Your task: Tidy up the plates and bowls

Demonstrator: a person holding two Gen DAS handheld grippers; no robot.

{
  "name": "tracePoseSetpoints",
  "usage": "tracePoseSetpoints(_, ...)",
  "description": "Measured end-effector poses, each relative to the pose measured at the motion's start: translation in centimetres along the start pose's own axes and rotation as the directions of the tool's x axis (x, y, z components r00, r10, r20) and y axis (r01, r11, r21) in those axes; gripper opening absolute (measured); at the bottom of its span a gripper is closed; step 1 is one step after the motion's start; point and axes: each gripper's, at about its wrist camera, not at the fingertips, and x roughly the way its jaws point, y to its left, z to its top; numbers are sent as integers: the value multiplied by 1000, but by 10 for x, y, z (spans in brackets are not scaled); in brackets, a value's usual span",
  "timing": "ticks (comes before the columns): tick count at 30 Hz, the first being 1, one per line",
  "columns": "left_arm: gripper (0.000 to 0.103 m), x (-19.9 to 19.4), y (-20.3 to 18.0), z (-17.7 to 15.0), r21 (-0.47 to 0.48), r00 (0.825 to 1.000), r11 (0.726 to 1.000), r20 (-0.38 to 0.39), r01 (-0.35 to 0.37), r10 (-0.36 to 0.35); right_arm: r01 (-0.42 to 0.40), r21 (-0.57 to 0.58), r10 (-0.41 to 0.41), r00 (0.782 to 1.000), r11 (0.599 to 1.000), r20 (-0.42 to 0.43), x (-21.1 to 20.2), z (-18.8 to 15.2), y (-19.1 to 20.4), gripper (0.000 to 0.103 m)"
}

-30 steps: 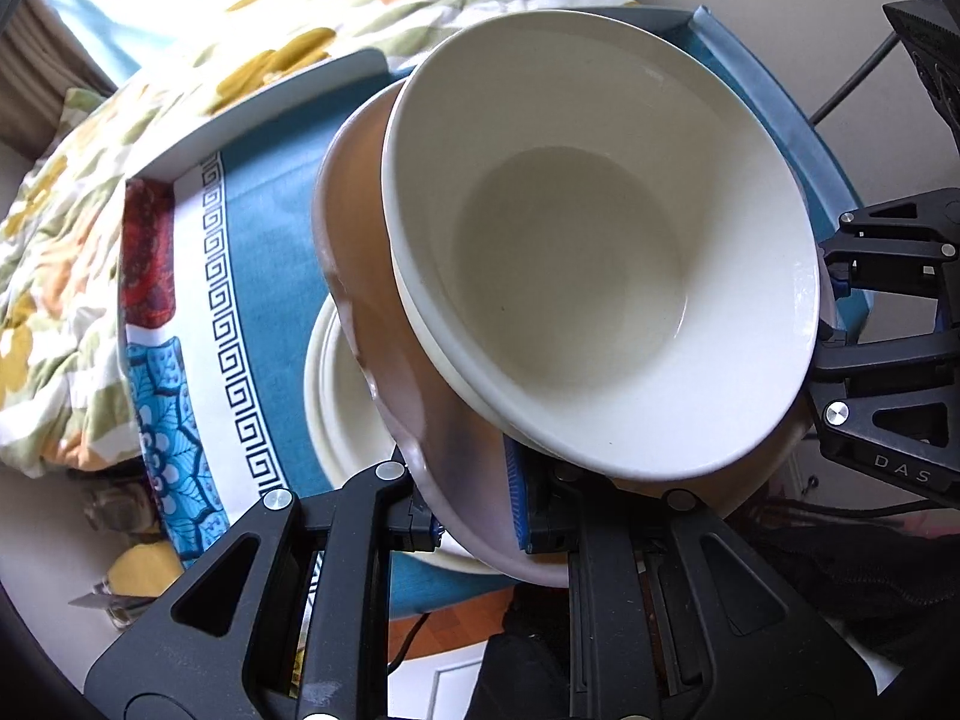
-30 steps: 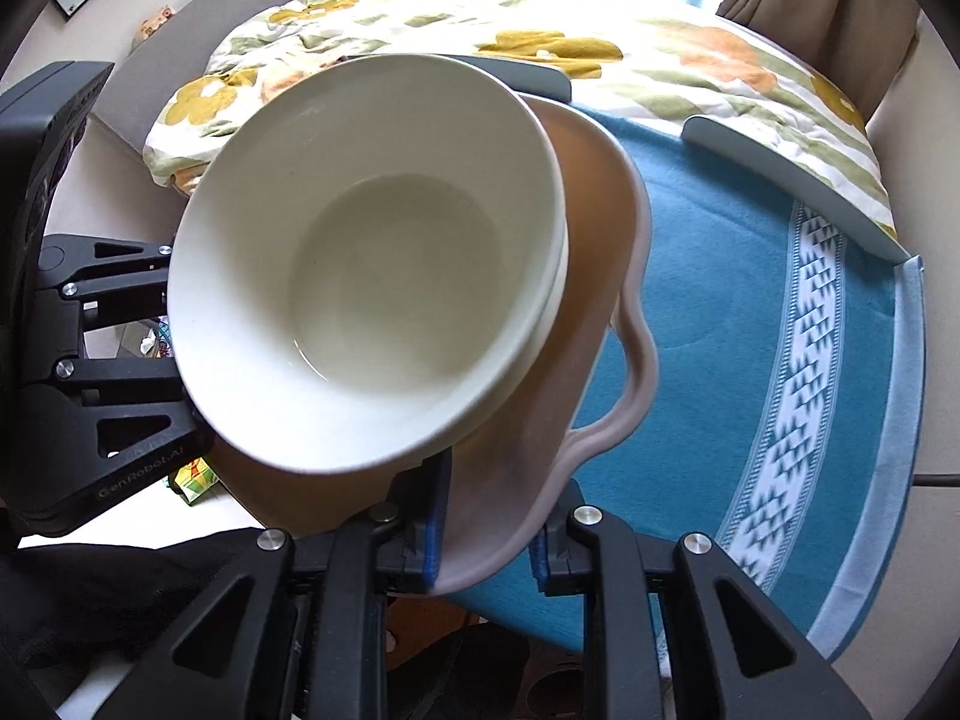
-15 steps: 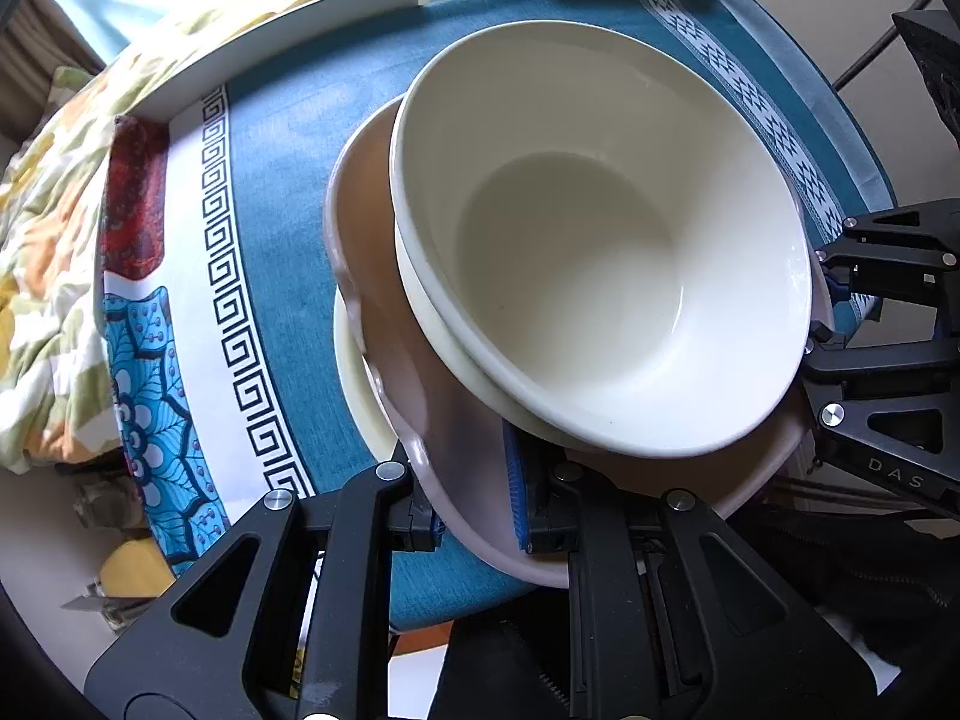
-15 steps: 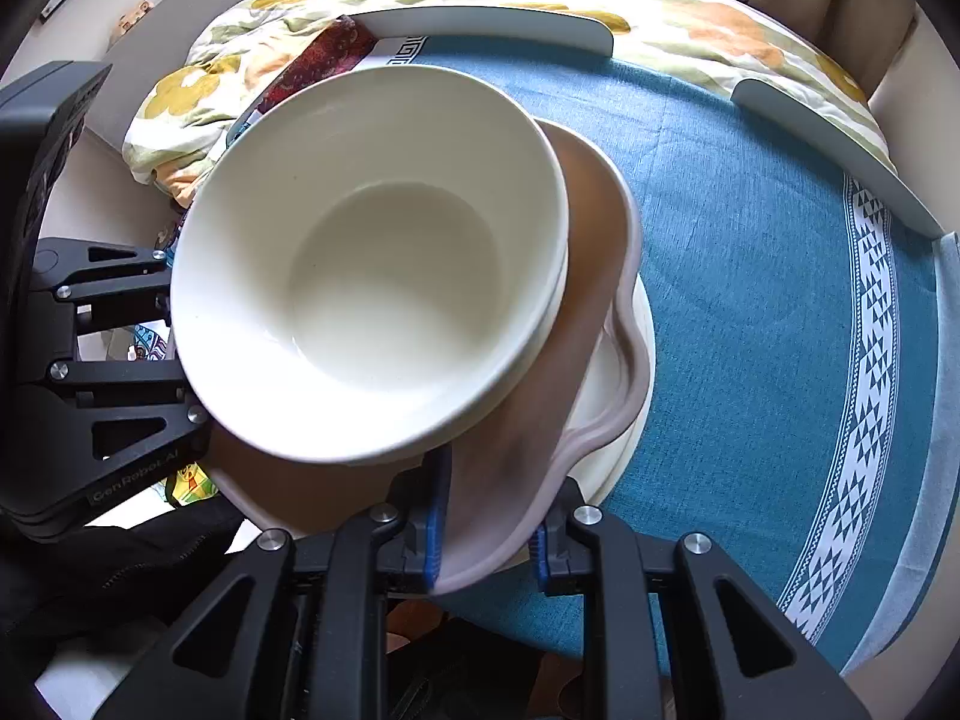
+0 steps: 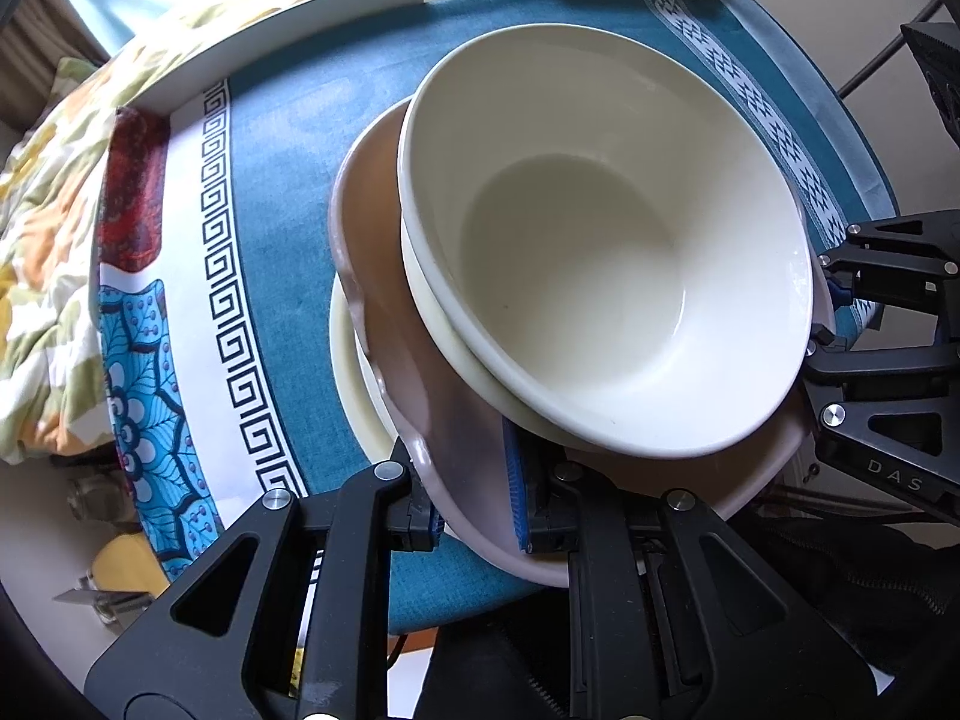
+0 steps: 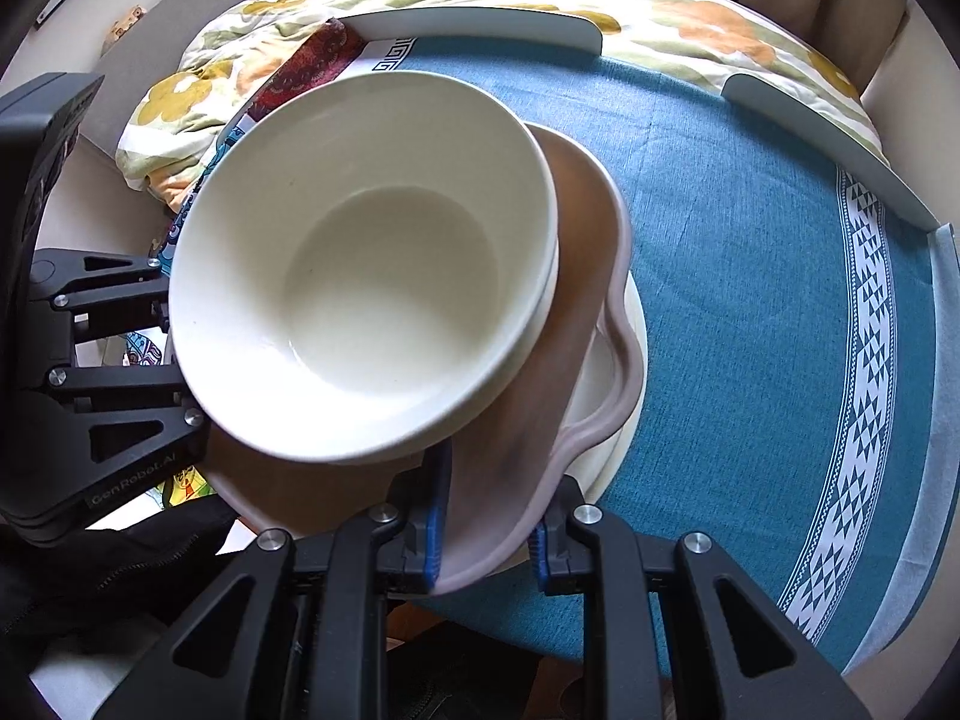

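A white bowl (image 5: pixel 606 240) sits in a pink dish (image 5: pixel 414 396) just above a cream plate (image 5: pixel 354 372) on the blue cloth (image 6: pixel 750 300), the left gripper (image 5: pixel 474 498) and right gripper (image 6: pixel 489 531) each clamped on the dish's rim at opposite sides.

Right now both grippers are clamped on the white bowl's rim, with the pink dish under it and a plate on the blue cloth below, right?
Not quite. In both wrist views the left gripper and right gripper clamp the pink dish, not the white bowl, which only sits in the dish. The plate does lie below, on the blue cloth.
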Motion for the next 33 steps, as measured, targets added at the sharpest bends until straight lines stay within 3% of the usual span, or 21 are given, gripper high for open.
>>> tracePoseSetpoints(7,16,-3,3,2,-22,999,1000,-40,21,-22,-8,17,9,1000,1000,-21,0,3,-2,20)
tracePoseSetpoints(17,23,-13,-1,3,-4,998,1000,-64,-1,1,-3,49,5,999,999,-43,-3,3,-3,20)
tracePoseSetpoints(20,34,-17,-4,2,18,998,1000,-65,5,-4,-2,78,6,999,997,-45,-10,2,-4,24)
tracePoseSetpoints(22,54,-22,-6,0,31,998,999,-61,16,-14,3,93,1,999,996,-44,-17,1,-4,26)
tracePoseSetpoints(23,57,-25,-7,0,36,998,999,-56,19,-17,0,100,4,999,995,-42,-20,1,-4,27)
tracePoseSetpoints(30,59,-42,-12,-8,31,999,1000,-37,-3,5,-3,123,6,1000,992,-20,-37,-11,-2,39)
tracePoseSetpoints(33,59,-53,-16,-16,7,999,999,-9,-31,31,-13,114,13,1000,993,3,-46,-17,-1,39)
